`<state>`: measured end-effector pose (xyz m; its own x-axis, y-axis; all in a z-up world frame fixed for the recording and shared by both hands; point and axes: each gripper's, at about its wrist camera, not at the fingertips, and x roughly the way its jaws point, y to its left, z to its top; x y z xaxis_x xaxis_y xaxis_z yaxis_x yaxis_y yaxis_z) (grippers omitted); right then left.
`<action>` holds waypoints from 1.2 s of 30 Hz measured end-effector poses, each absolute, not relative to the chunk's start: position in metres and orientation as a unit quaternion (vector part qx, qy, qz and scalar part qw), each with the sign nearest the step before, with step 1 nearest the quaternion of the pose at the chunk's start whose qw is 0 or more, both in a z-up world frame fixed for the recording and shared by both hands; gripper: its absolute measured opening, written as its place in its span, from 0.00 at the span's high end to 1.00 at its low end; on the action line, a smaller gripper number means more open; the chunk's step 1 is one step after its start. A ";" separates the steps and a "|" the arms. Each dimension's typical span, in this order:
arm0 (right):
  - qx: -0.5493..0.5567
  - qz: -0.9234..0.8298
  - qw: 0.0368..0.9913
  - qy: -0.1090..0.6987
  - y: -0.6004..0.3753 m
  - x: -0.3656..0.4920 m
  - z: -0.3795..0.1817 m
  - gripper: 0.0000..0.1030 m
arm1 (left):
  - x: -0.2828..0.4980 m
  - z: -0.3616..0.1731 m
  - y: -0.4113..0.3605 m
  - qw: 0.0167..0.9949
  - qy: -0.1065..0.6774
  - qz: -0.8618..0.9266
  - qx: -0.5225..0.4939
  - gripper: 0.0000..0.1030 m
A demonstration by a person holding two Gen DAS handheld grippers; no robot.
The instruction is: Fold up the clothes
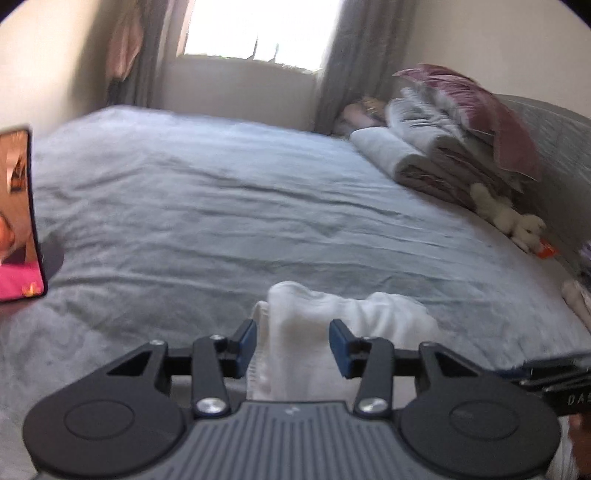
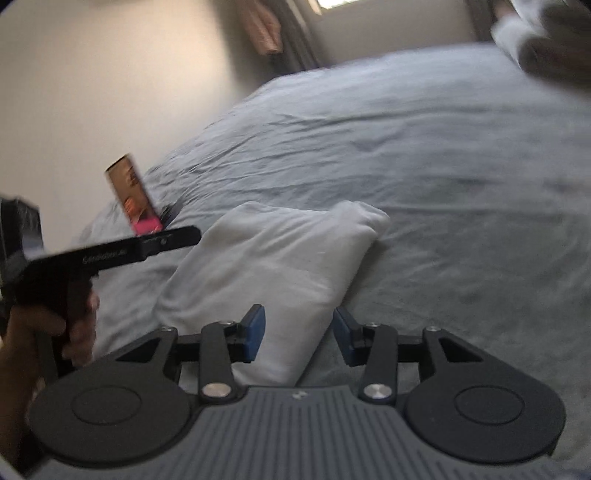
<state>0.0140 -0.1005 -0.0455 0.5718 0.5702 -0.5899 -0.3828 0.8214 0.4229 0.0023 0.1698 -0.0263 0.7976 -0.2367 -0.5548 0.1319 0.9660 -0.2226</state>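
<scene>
One white folded garment (image 1: 295,332) lies at the near edge of one bed (image 1: 221,206), and two tools are in view, the left tool (image 1: 292,345) and the right tool (image 2: 299,334), each with two blue-padded fingers. At the bed's far right corner sit one stack of folded bedding (image 1: 436,147) topped by one dark pink pillow (image 1: 476,107) and one white plush toy (image 1: 506,218). One phone (image 1: 18,214) with a lit screen stands at the left edge, and one window (image 1: 258,29) has two grey curtains.

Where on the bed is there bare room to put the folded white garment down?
The broad middle of the grey bedspread is bare, from the white garment up toward the window. The side by the headboard is crowded: stacked bedding and a plush toy. A phone stands at the opposite edge.
</scene>
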 end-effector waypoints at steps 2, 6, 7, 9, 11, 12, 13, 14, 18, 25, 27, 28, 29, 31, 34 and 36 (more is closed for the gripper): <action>0.147 0.261 0.872 0.387 -0.102 0.026 -0.051 0.56 | 0.010 -0.028 0.170 0.941 0.314 -0.086 -0.096 0.57; 0.169 0.248 0.870 0.391 -0.104 0.040 -0.057 0.56 | 0.022 -0.033 0.170 0.933 0.336 -0.065 -0.113 0.56; 0.174 0.247 0.869 0.392 -0.104 0.043 -0.057 0.56 | 0.023 -0.035 0.170 0.931 0.339 -0.065 -0.115 0.56; 0.174 0.248 0.870 0.390 -0.103 0.046 -0.056 0.56 | 0.026 -0.037 0.169 0.929 0.346 -0.065 -0.118 0.55; 0.172 0.246 0.871 0.388 -0.101 0.051 -0.057 0.56 | 0.029 -0.039 0.168 0.926 0.352 -0.065 -0.121 0.55; 0.174 0.246 0.871 0.388 -0.101 0.053 -0.059 0.56 | 0.031 -0.040 0.168 0.924 0.355 -0.065 -0.123 0.55; 0.176 0.245 0.871 0.388 -0.100 0.055 -0.060 0.56 | 0.032 -0.042 0.167 0.923 0.359 -0.065 -0.124 0.55; 0.177 0.244 0.871 0.388 -0.100 0.058 -0.061 0.56 | 0.034 -0.043 0.167 0.921 0.362 -0.065 -0.126 0.55; 0.180 0.242 0.872 0.386 -0.098 0.065 -0.064 0.56 | 0.039 -0.047 0.166 0.918 0.370 -0.066 -0.129 0.54; 0.180 0.239 0.877 0.377 -0.092 0.074 -0.068 0.56 | 0.041 -0.051 0.167 0.919 0.365 -0.073 -0.128 0.54; 0.176 0.238 0.880 0.372 -0.090 0.075 -0.069 0.56 | 0.042 -0.052 0.168 0.920 0.362 -0.077 -0.128 0.55; 0.171 0.238 0.882 0.368 -0.087 0.075 -0.069 0.59 | 0.041 -0.053 0.169 0.921 0.359 -0.079 -0.129 0.58; 0.166 0.238 0.885 0.364 -0.085 0.075 -0.070 0.60 | 0.040 -0.054 0.171 0.922 0.354 -0.081 -0.132 0.61; 0.154 0.238 0.891 0.354 -0.081 0.073 -0.072 0.75 | 0.038 -0.056 0.175 0.923 0.344 -0.085 -0.150 0.76; 0.156 0.238 0.895 0.344 -0.079 0.070 -0.070 0.80 | 0.033 -0.053 0.177 0.927 0.325 -0.090 -0.162 0.85; 0.153 0.237 0.899 0.334 -0.080 0.064 -0.065 0.81 | 0.028 -0.047 0.173 0.932 0.309 -0.096 -0.161 0.88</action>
